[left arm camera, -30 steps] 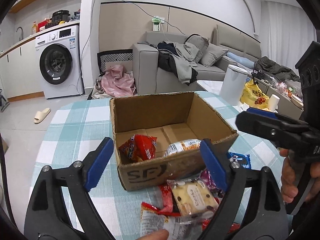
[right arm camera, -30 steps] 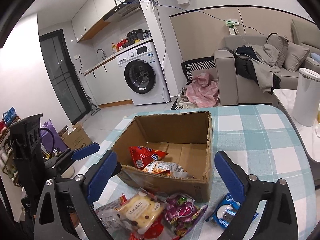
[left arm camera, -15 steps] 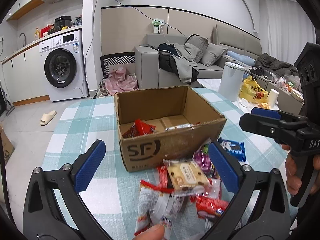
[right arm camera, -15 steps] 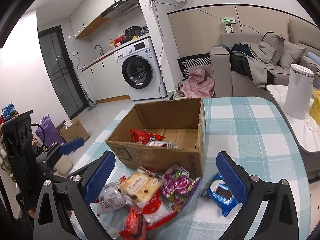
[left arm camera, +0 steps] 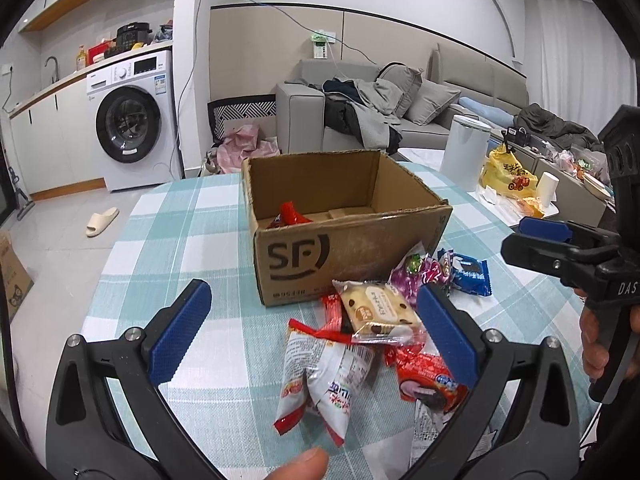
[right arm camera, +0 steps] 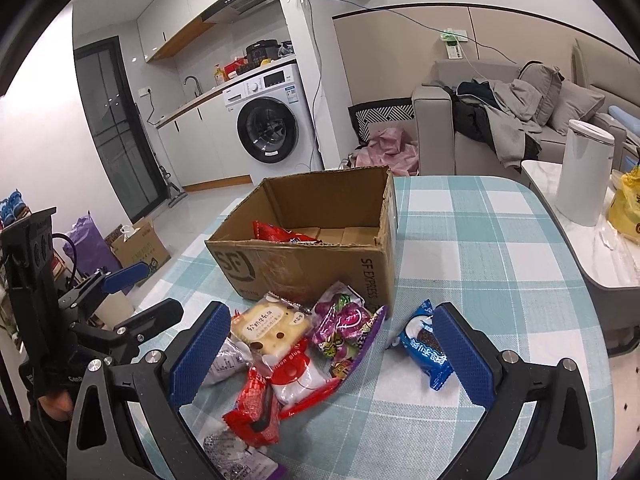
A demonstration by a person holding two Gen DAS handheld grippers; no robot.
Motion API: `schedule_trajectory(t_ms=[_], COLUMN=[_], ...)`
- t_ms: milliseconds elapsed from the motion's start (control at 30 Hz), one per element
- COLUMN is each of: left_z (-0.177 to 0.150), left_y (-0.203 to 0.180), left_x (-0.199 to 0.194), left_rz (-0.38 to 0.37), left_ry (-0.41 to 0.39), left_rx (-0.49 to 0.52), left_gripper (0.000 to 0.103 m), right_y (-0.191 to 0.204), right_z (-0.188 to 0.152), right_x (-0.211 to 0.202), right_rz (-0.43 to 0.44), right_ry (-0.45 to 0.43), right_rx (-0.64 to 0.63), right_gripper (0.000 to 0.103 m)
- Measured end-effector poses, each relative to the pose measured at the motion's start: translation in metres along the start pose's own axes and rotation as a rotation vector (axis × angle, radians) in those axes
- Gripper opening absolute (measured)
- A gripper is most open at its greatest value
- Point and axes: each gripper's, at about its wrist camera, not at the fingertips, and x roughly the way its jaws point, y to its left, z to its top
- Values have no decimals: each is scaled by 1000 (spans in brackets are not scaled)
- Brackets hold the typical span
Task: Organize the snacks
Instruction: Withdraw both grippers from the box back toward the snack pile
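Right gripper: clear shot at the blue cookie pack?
Likely yes. The blue cookie pack lies alone on the cloth, apart from the pile, just inside the open right gripper; nothing covers it.

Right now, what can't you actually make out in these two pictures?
- Cardboard box contents: the near wall hides all but a red packet, both views.
- Bottom snack in the pile: cut off by the right view's lower edge.
- Print on the cream biscuit pack: too small to read.
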Motion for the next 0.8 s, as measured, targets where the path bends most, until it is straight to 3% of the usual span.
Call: schedule_trajectory(t_ms=[533, 800], left_z=[-11, -20], left_y=[7, 13], left_x=[9, 28], left_rz=[3, 10], left_ry=[16, 76], left_rx=[17, 12], left_gripper=[102, 102], right_y=[-17, -33], right_z=[-5, -10], right_x=[-5, 6], right_rz=[-17, -33], right_ry=[6, 81], right_rx=[8, 33], right_gripper=[103, 103])
